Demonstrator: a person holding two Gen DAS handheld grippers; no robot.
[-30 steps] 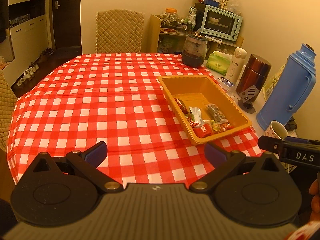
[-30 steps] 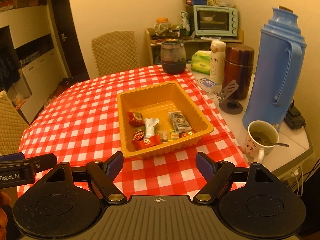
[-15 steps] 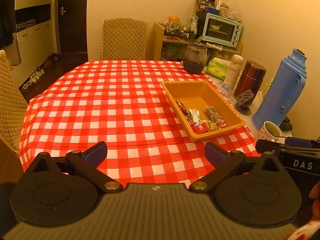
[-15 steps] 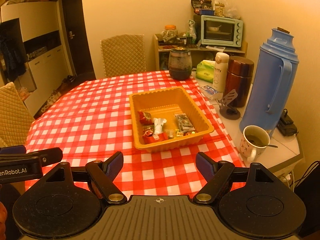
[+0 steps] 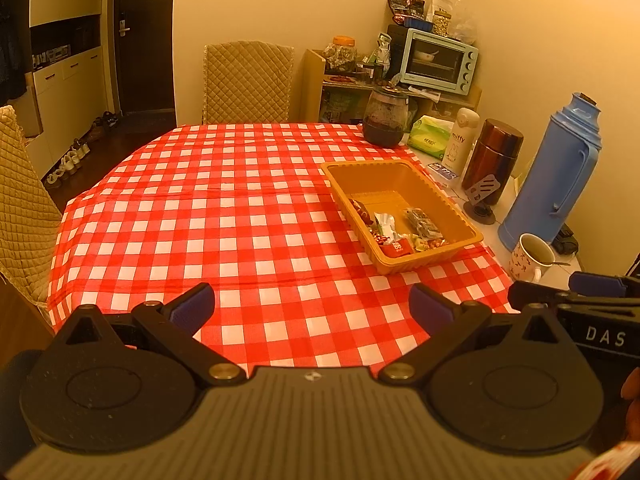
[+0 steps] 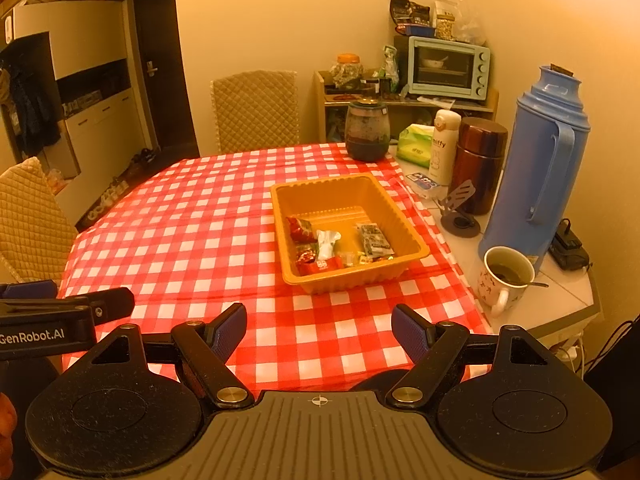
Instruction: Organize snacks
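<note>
An orange tray (image 5: 436,190) (image 6: 384,196) sits on the red checked tablecloth (image 5: 240,216) (image 6: 192,240), toward its right side. Several wrapped snacks (image 5: 396,234) (image 6: 336,246) lie in the tray's near half: red packets, a silver one and a dark one. My left gripper (image 5: 312,306) hangs open over the near edge of the cloth, nothing between its blue pads. My right gripper (image 6: 319,328) is open too, just short of the tray and empty. Each gripper shows at the edge of the other's view.
Right of the tray stand a blue thermos (image 6: 540,160), a brown flask (image 6: 480,160), a white bottle (image 6: 444,144), a mug with a spoon (image 6: 506,276) and a dark glass jar (image 6: 367,130). Quilted chairs (image 6: 256,110) stand at the far and left sides. A shelf holds a toaster oven (image 6: 448,66).
Both grippers have drawn back and up from the table, so the tray looks smaller and farther. Both stay open and empty. The snacks have not moved.
</note>
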